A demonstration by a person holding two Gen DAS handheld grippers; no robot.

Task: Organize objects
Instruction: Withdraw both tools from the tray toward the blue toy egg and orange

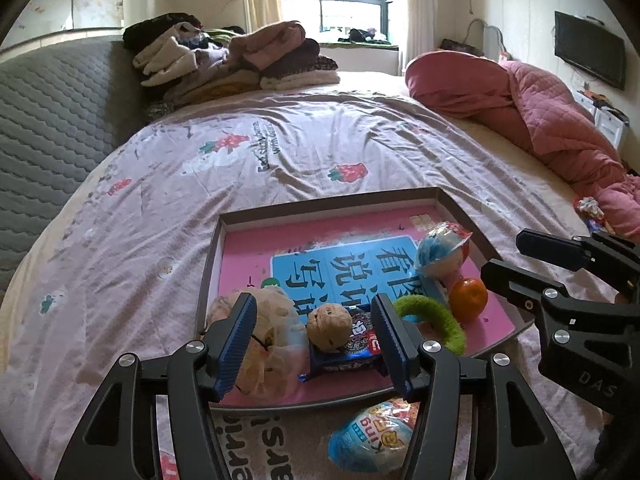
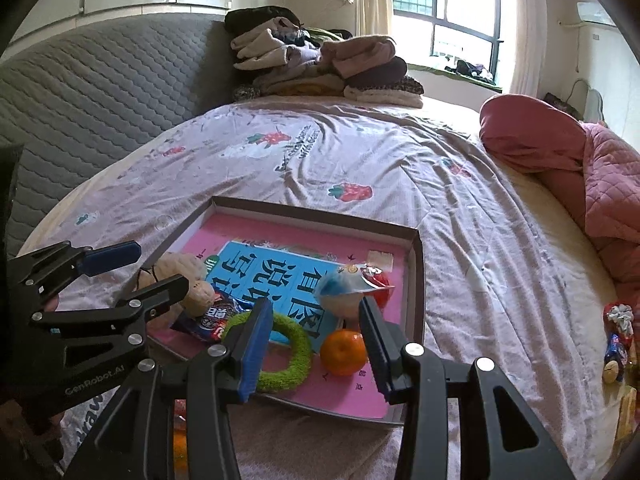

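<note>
— Hovering over the shallow box lid (image 1: 460,216) on the bedsheet (image 1: 160,200), your left gripper (image 1: 316,340) is spread and pinches nothing?

— Right; the walnut (image 1: 330,322) and blue biscuit packet (image 1: 352,354) lie beneath it, untouched.

— And your right gripper (image 2: 316,344)?

— Spread too, empty, above the green fuzzy ring (image 2: 294,354), with the tangerine (image 2: 343,352) at three o'clock of the ring and a wrapped egg toy (image 2: 346,290) at twelve.

shallow box (image 2: 416,264) on the bed holds orange (image 2: 344,352), green ring (image 2: 292,356), walnut (image 1: 330,326) and snack packet (image 1: 352,350).
</note>
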